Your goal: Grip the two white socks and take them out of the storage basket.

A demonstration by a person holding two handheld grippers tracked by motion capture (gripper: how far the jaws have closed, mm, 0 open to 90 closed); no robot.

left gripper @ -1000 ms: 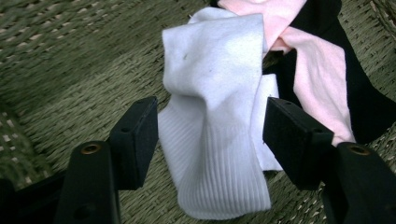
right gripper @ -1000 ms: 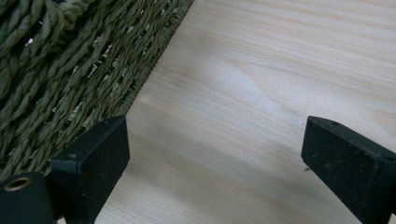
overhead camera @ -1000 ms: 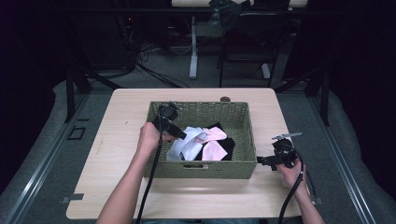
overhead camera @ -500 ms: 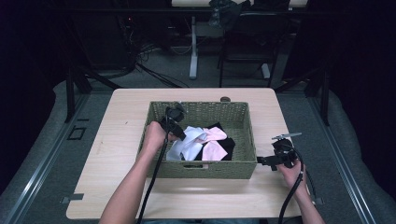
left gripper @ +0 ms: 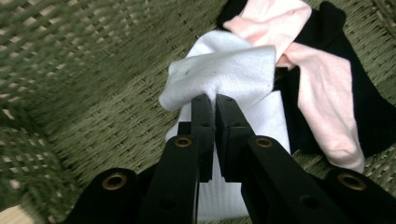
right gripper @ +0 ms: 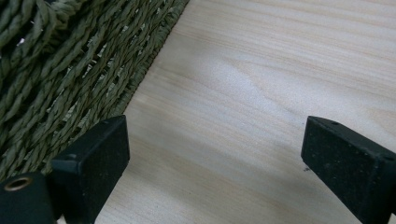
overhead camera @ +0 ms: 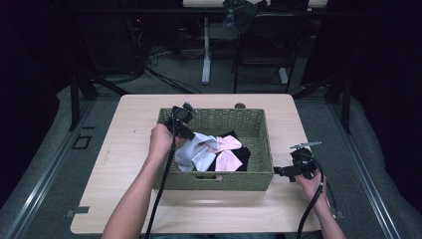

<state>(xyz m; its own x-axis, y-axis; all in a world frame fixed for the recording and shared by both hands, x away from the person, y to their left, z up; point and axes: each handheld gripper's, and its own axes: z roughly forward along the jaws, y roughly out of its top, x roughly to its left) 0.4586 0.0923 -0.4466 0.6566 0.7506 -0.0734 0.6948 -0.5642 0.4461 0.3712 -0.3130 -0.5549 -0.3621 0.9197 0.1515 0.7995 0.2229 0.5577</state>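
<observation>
Pinching white cloth (left gripper: 224, 70) in basket (overhead camera: 214, 180): left gripper (left gripper: 215, 100) | right gripper (right gripper: 215, 154) spread wide above table (right gripper: 280, 70) | no readable writing

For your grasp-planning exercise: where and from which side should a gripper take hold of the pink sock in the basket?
Probably the pink sock's free end, from above: it lies flat atop the black cloth, clear of the basket walls and the left gripper.

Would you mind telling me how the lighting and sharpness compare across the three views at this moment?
High view: the table is evenly lit, the room behind nearly black, and the picture is slightly soft. Left gripper view: the white cloth is bright and fairly sharp, while the basket wall at left is blurred. Right gripper view: the wood grain is soft, with a pale glare patch and faint shadow beside the right gripper.
</observation>
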